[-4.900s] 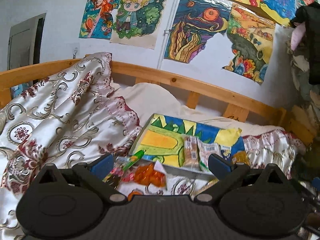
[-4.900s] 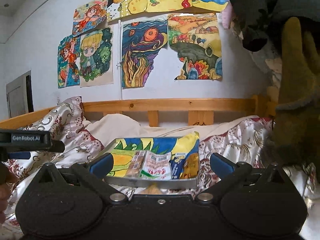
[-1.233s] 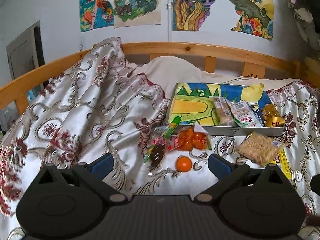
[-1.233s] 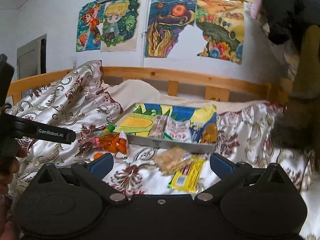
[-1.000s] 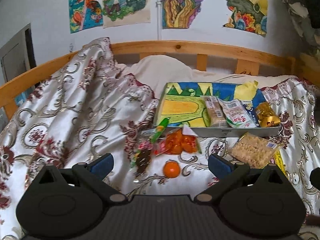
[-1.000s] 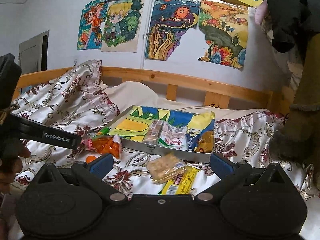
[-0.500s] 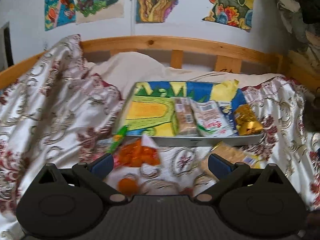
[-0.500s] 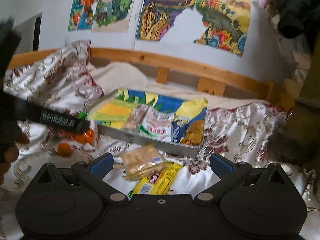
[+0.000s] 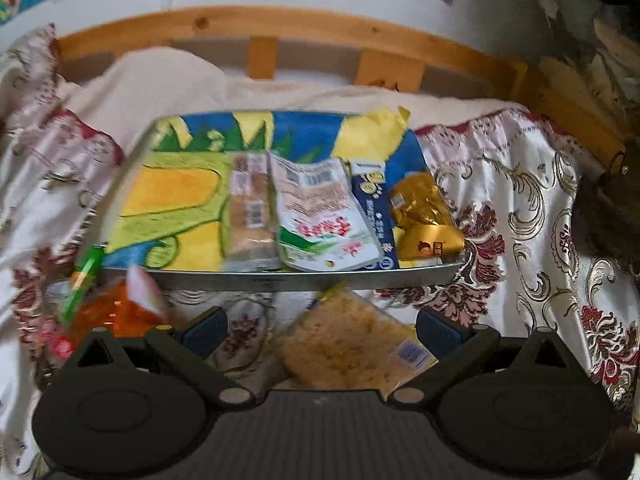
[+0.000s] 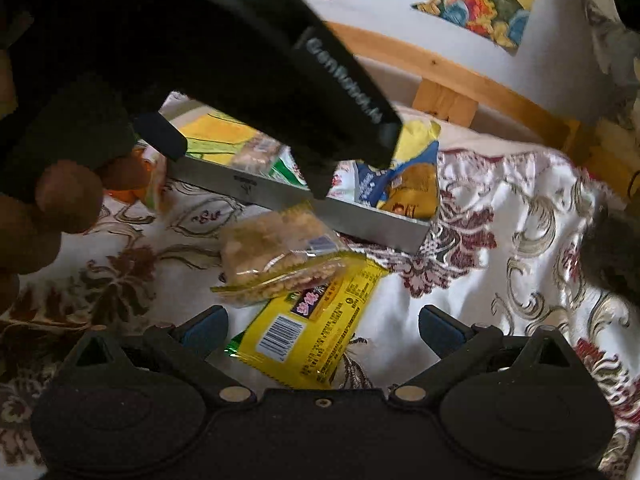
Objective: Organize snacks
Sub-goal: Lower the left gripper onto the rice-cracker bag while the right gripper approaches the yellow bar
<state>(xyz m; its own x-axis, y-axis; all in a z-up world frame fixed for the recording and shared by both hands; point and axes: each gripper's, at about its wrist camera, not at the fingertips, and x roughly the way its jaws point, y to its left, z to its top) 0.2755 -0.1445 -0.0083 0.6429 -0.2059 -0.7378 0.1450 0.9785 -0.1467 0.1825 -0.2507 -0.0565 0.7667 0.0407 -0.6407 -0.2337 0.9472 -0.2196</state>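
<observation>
A metal tray [image 9: 280, 278] lined with a colourful drawing lies on the bed; it also shows in the right wrist view [image 10: 360, 220]. In it lie a biscuit pack [image 9: 250, 208], a white and green packet [image 9: 316, 220], a blue packet [image 9: 374, 208] and a gold packet [image 9: 424, 216]. My left gripper [image 9: 320, 328] is open just above a crispy rice cake pack [image 9: 352, 344] in front of the tray. My right gripper [image 10: 320, 330] is open over a yellow packet [image 10: 316, 336] that lies under the rice cake pack [image 10: 272, 256].
An orange candy bag [image 9: 116, 312] and a green wrapper [image 9: 82, 280] lie left of the tray. The left gripper's black body [image 10: 224, 60] fills the upper left of the right wrist view. A wooden bed rail [image 9: 280, 28] runs behind. Patterned bedding [image 9: 520, 200] covers the bed.
Both grippers have moved forward and down toward the snacks in front of the tray. The left gripper now crosses the right wrist view. Jaws stay open.
</observation>
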